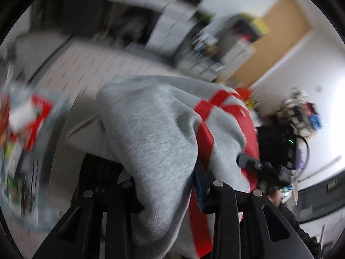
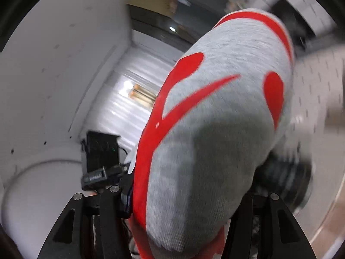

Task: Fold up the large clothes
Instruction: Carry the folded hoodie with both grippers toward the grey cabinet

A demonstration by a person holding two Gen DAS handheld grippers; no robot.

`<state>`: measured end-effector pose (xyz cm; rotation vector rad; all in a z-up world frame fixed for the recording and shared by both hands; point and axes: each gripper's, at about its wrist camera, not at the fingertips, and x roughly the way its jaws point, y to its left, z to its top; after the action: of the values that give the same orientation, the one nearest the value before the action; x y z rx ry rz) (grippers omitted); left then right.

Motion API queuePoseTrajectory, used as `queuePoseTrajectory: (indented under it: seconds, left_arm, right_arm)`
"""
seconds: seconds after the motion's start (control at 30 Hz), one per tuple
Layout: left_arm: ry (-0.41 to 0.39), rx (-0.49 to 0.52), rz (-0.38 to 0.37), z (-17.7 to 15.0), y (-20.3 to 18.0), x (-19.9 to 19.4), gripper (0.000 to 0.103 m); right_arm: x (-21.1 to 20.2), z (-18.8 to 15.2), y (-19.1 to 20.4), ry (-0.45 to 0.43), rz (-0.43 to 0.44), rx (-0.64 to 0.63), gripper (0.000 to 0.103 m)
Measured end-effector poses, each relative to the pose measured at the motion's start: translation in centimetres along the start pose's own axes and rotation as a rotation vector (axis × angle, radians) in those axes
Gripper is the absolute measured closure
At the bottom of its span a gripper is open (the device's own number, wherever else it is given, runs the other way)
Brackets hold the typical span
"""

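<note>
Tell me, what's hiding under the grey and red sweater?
The grey sweater drapes over the left gripper, covering its fingertips. Behind it lies a white dotted bed. Anything beneath the cloth is hidden.

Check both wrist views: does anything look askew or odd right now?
Nothing looks damaged. The grey and red garment is bunched between both grippers rather than spread flat, and both views are motion-blurred, so finer detail is unclear.

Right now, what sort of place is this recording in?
Probably a lived-in home room, though motion blur limits certainty. Cluttered shelving lines the far wall, a wooden door stands nearby, and a grey-and-red sweatshirt is lifted over a white patterned surface.
</note>
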<state>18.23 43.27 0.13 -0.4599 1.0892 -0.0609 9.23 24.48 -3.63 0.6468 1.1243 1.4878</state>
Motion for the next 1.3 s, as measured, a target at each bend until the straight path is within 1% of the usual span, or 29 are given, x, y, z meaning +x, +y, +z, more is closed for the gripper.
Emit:
queuePoseTrajectory:
  seconds: [0.03, 0.07, 0.13, 0.17, 0.2, 0.27, 0.3, 0.37, 0.43, 0.5, 0.53, 0.57, 0.6, 0.7, 0.73, 0.77, 0.8, 0.83, 0.87, 0.9, 0.93, 0.97, 1.03, 1.07, 1.1, 1.13, 1.2, 1.23, 1.3]
  left_arm:
    - [0.043, -0.053, -0.001, -0.8, 1.8, 2.0, 0.075]
    - [0.055, -0.094, -0.04, -1.6, 3.1, 3.4, 0.075]
    - [0.022, -0.144, -0.152, -2.7, 4.3, 4.1, 0.073]
    - [0.004, -0.146, -0.181, -3.2, 4.5, 4.2, 0.07]
    - [-0.001, -0.141, -0.187, -3.4, 4.5, 4.2, 0.069]
    - [-0.006, -0.127, -0.193, -4.1, 4.4, 4.6, 0.062]
    - [-0.003, -0.136, -0.195, -4.3, 4.6, 4.9, 0.059]
    - [0.007, -0.153, -0.189, -5.0, 5.2, 5.5, 0.043]
    - [0.002, -0.176, -0.195, -5.2, 5.9, 5.8, 0.036]
    - [-0.011, -0.179, -0.201, -5.5, 6.5, 5.8, 0.034]
    - [-0.019, -0.181, -0.183, -5.8, 6.8, 6.0, 0.03]
    - [-0.018, -0.186, -0.161, -6.4, 7.0, 6.3, 0.028]
    - [-0.012, -0.195, -0.148, -6.0, 7.5, 6.3, 0.028]
    - [-0.008, -0.248, -0.112, -6.9, 8.2, 5.3, 0.028]
    - [-0.014, -0.266, -0.097, -7.0, 8.6, 4.6, 0.028]
    - [-0.021, -0.28, -0.072, -7.1, 8.9, 3.5, 0.028]
    - [-0.04, -0.287, -0.033, -6.8, 8.9, 2.4, 0.028]
    - [-0.069, -0.274, -0.03, -6.5, 8.3, 1.0, 0.03]
    - [-0.104, -0.249, -0.067, -6.4, 6.9, -0.4, 0.03]
    - [-0.129, -0.227, -0.085, -5.3, 6.0, -0.6, 0.03]
    - [-0.164, -0.177, -0.091, -5.1, 4.2, -1.5, 0.03]
    - [-0.199, -0.115, -0.093, -5.3, 2.3, -2.3, 0.03]
    - [-0.246, -0.013, -0.118, -6.3, -0.2, -3.0, 0.03]
    - [-0.253, 0.029, -0.129, -6.7, -1.3, -2.3, 0.029]
    - [-0.237, 0.047, -0.126, -6.8, -1.3, -1.6, 0.029]
    - [-0.196, 0.051, -0.109, -6.8, -1.3, 0.1, 0.029]
    - [-0.13, 0.026, -0.065, -6.8, 0.0, 3.2, 0.03]
    - [-0.097, 0.003, -0.015, -6.9, 0.9, 5.0, 0.03]
    - [-0.126, -0.031, -0.02, -7.0, 2.4, 6.7, 0.03]
  right_arm:
    - [1.0, -1.0, -1.4, 0.031, -0.023, 0.027, 0.047]
    - [1.9, -2.5, -3.2, 0.053, -0.038, 0.052, 0.047]
    - [1.6, -3.5, -3.6, 0.028, -0.034, 0.014, 0.045]
    - [1.1, -3.8, -3.2, 0.017, -0.057, -0.023, 0.041]
    - [0.8, -4.0, -2.9, 0.023, -0.087, -0.043, 0.041]
    - [0.5, -4.1, -2.8, 0.069, -0.136, -0.059, 0.03]
    - [0.2, -4.1, -2.8, 0.09, -0.164, -0.07, 0.027]
    - [-0.6, -4.3, -2.3, 0.129, -0.195, -0.1, 0.026]
    - [-1.2, -4.2, -1.6, 0.156, -0.251, -0.137, 0.022]
    - [-1.8, -3.6, -0.5, 0.174, -0.359, -0.217, 0.016]
    - [-1.9, -3.4, 0.1, 0.193, -0.421, -0.27, 0.014]
    - [-1.5, -2.8, 0.9, 0.211, -0.453, -0.296, 0.014]
    - [-1.3, -2.7, 1.6, 0.245, -0.494, -0.32, 0.014]
    - [-1.4, -1.8, 4.0, 0.351, -0.627, -0.368, 0.015]
    - [-1.2, -0.9, 5.8, 0.352, -0.682, -0.399, 0.015]
    - [-1.6, 0.1, 7.4, 0.324, -0.723, -0.431, 0.015]
    - [-2.5, 1.3, 9.2, 0.282, -0.731, -0.458, 0.015]
    - [-2.5, 2.5, 10.9, 0.251, -0.723, -0.482, 0.015]
    - [-2.5, 3.6, 12.9, 0.213, -0.717, -0.529, 0.013]
    - [-2.2, 3.7, 14.2, 0.199, -0.734, -0.567, 0.01]
    - [-0.8, 4.3, 15.5, 0.197, -0.773, -0.618, 0.004]
    - [1.0, 4.6, 16.3, 0.217, -0.791, -0.663, 0.003]
    - [5.8, 4.6, 16.7, 0.281, -0.837, -0.734, 0.004]
    - [8.4, 4.5, 16.3, 0.325, -0.864, -0.777, 0.005]
    - [10.8, 4.5, 15.5, 0.371, -0.903, -0.822, 0.006]
    - [12.5, 4.2, 13.8, 0.426, -0.943, -0.856, 0.007]
    - [16.2, 4.4, 10.1, 0.569, -1.049, -0.871, 0.035]
    - [16.9, 4.1, 8.2, 0.627, -1.102, -0.862, 0.056]
    - [17.9, 5.3, 6.5, 0.614, -1.152, -0.805, 0.055]
